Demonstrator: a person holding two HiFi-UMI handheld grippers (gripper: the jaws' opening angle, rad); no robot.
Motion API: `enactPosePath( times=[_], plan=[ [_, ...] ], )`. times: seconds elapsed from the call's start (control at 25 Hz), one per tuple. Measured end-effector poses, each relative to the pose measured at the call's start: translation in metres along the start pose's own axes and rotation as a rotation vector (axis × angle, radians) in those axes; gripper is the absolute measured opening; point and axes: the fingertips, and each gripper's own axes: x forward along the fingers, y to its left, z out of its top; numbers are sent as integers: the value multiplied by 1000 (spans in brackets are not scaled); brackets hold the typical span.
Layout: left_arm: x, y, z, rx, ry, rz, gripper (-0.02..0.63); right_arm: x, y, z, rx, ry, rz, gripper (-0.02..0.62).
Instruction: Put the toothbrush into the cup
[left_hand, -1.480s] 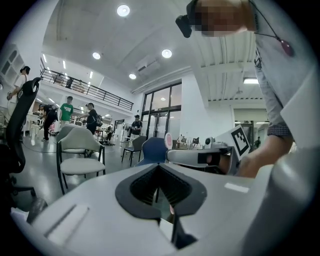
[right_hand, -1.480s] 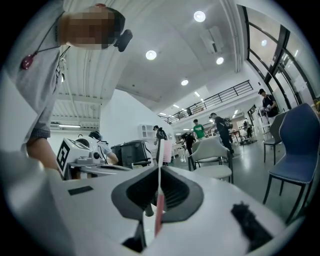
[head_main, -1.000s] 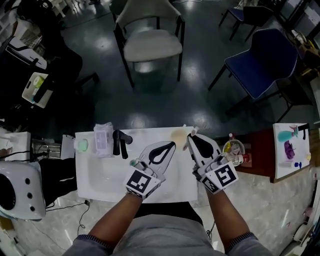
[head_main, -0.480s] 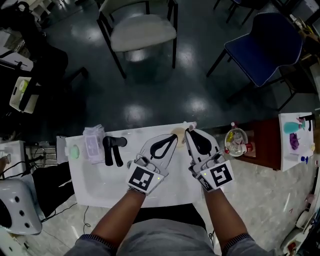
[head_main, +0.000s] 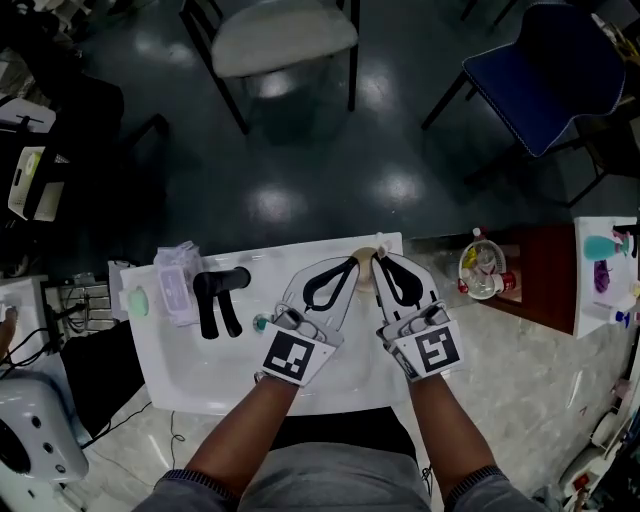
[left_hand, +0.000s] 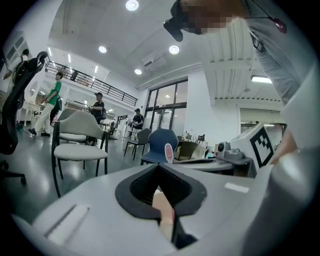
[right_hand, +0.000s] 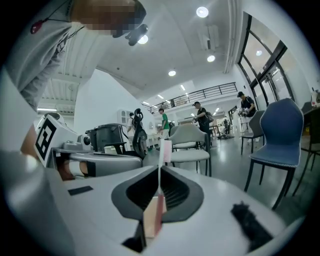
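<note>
Dressed in a grey top (head_main: 320, 482) with elbow-length sleeves (head_main: 188, 487). Equipped with a pale grey left gripper (head_main: 350, 264) and right gripper (head_main: 380, 260), black-lined inside, each carrying a white cube (head_main: 291, 358) with black square markers.

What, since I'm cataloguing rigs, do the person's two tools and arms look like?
Both the left tool and the right tool are pale grey and taper forward, each with a black-lined teardrop opening. Each carries a cube with black-and-white square markers at its rear. No cables show. The person wears grey short sleeves, and the forearms are bare.
</note>
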Motion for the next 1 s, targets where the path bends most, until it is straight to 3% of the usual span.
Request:
enactPosePath(
  times=[0.32, 0.76, 1.0],
  plan=[
    [5, 1, -11, 12, 14, -13, 8, 5, 2, -22, -14, 43, 3, 23],
    [9, 5, -12, 2, 9, -5, 8, 14, -4, -28, -13, 81, -10, 23],
    [2, 10, -7, -2, 11, 11, 8, 12, -4, -20, -19, 82, -9, 53]
  ],
)
